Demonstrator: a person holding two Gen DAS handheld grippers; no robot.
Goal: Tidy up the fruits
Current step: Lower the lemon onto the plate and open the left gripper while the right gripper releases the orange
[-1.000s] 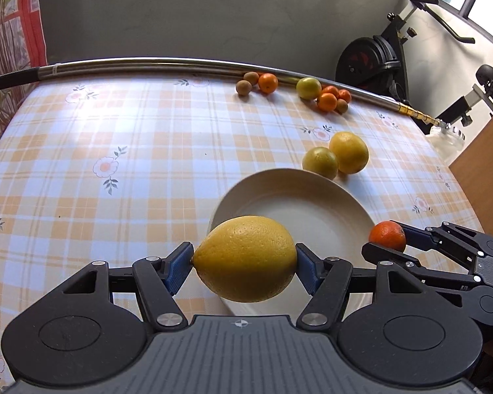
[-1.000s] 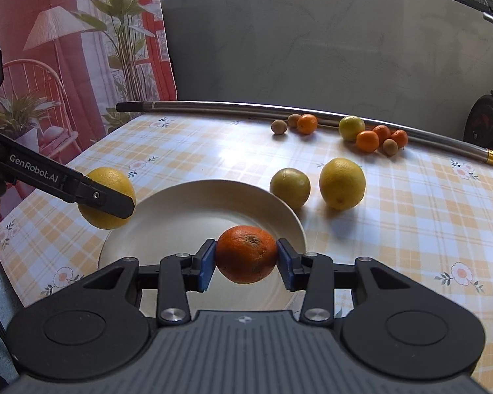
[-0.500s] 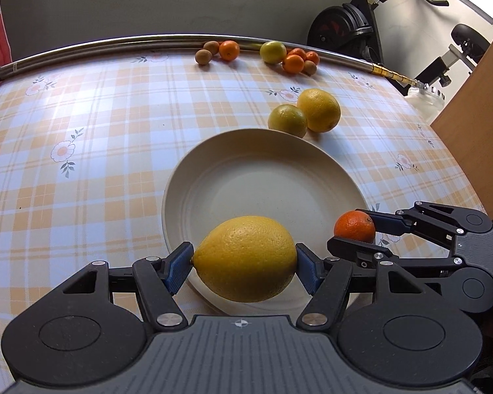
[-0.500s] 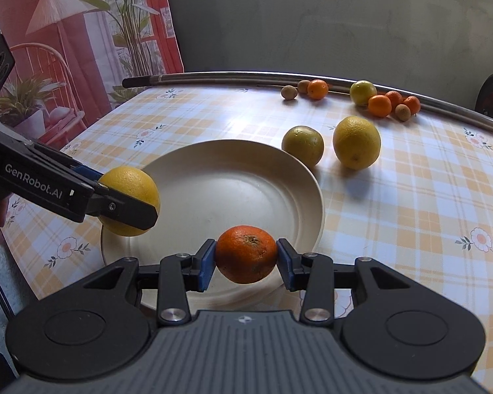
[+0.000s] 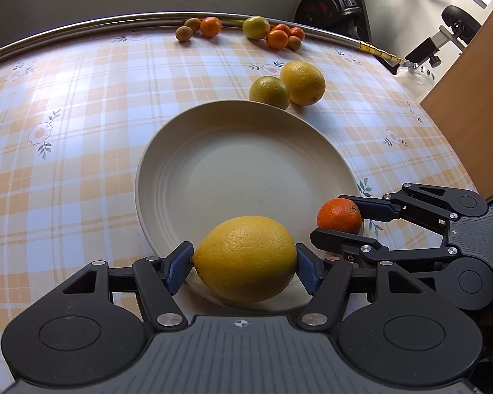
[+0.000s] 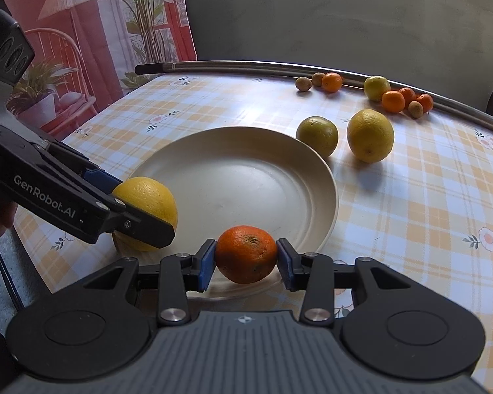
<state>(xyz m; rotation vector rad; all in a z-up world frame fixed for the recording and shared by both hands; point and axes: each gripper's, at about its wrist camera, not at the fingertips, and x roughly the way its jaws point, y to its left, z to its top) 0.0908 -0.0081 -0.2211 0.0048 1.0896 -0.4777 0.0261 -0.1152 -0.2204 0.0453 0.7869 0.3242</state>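
Home, lived-in room. Desk (image 5: pixel 82 105) has a checked floral oilcloth; exercise bike (image 5: pixel 338 3) beyond the desk's far edge, ahead-right of the left hand-held gripper (image 5: pixel 245 264); red curtain (image 6: pixel 92 26) with plant-and-lamp print ahead-left of the right one (image 6: pixel 246 259).

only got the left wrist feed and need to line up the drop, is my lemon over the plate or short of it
Observer: In the right wrist view the lemon overhangs the near-left rim of the plate, partly outside it.
Operator: anything on my left side out of frame
Observer: A printed curtain with a lamp and plants hangs past that table edge.
Operator: is the right gripper really clamped on the orange
Observer: Yes, the right gripper has both blue pads against the orange, above the plate's near rim.
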